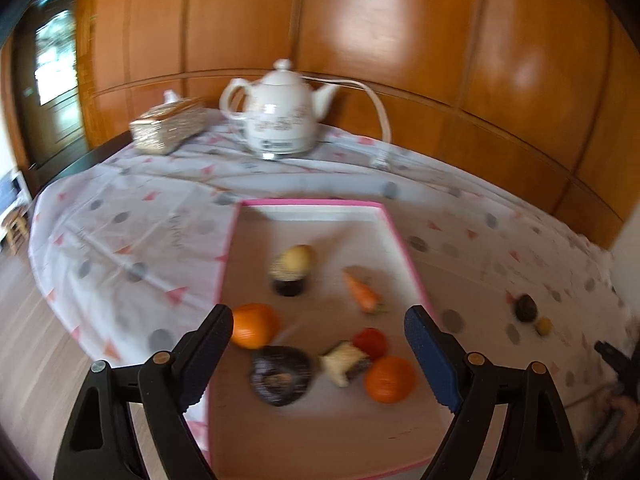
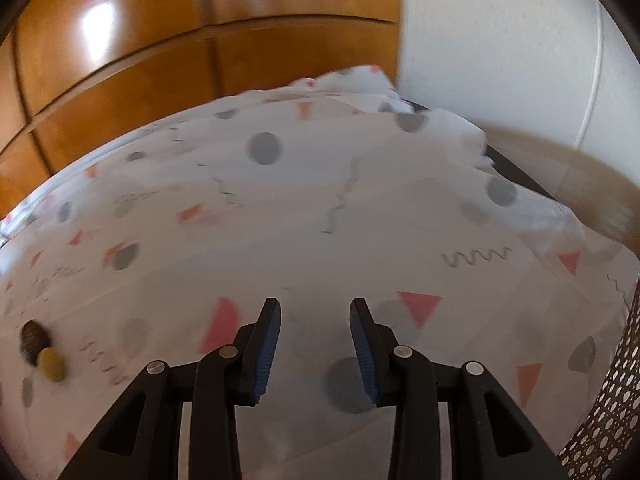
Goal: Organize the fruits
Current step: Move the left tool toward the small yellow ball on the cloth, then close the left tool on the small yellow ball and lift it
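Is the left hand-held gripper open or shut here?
Open. The left hand-held gripper has its jaws spread wide above the pink-rimmed tray, with nothing between them.

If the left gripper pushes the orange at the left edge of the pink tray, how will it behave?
The orange looks round, so it would probably roll across the flat tray rather than slide. The low pink rim beside it may stop it. Its skin seems firm, so the open left gripper could likely grasp it without crushing.

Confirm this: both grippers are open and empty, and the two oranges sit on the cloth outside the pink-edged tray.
Not quite. The left gripper and right gripper are open and empty, but both oranges sit inside the pink-edged tray, as the left wrist view shows.
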`<move>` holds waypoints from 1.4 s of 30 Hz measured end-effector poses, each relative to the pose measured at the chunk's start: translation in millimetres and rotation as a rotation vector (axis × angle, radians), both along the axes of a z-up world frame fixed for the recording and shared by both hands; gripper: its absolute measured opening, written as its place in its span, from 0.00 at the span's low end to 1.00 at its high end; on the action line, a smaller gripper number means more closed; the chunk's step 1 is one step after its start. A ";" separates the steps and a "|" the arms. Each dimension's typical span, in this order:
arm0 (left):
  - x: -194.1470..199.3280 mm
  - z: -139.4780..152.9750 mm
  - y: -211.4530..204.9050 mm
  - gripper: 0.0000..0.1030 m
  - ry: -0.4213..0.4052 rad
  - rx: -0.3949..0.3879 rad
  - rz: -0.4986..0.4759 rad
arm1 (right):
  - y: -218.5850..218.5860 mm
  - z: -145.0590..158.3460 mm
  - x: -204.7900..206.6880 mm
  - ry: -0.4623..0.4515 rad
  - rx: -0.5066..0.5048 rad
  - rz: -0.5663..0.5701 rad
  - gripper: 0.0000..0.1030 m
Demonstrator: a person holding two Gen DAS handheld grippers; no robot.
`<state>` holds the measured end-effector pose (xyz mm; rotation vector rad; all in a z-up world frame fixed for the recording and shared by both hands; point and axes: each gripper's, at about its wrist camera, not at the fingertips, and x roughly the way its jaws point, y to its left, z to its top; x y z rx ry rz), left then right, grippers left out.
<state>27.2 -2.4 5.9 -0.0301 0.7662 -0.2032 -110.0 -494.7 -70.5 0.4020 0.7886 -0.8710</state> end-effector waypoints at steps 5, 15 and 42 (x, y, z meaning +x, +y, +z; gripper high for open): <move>3.4 1.4 -46.6 0.91 0.014 0.030 -0.154 | -5.7 -7.4 -3.5 -0.009 -0.014 -0.010 0.37; 4.7 -9.9 -146.0 0.94 0.083 0.063 -0.456 | -2.3 -11.2 0.0 -0.033 -0.010 0.034 0.57; 10.4 -75.1 -324.4 0.42 0.253 0.117 -0.697 | -2.1 -15.0 -0.3 -0.066 -0.008 0.048 0.64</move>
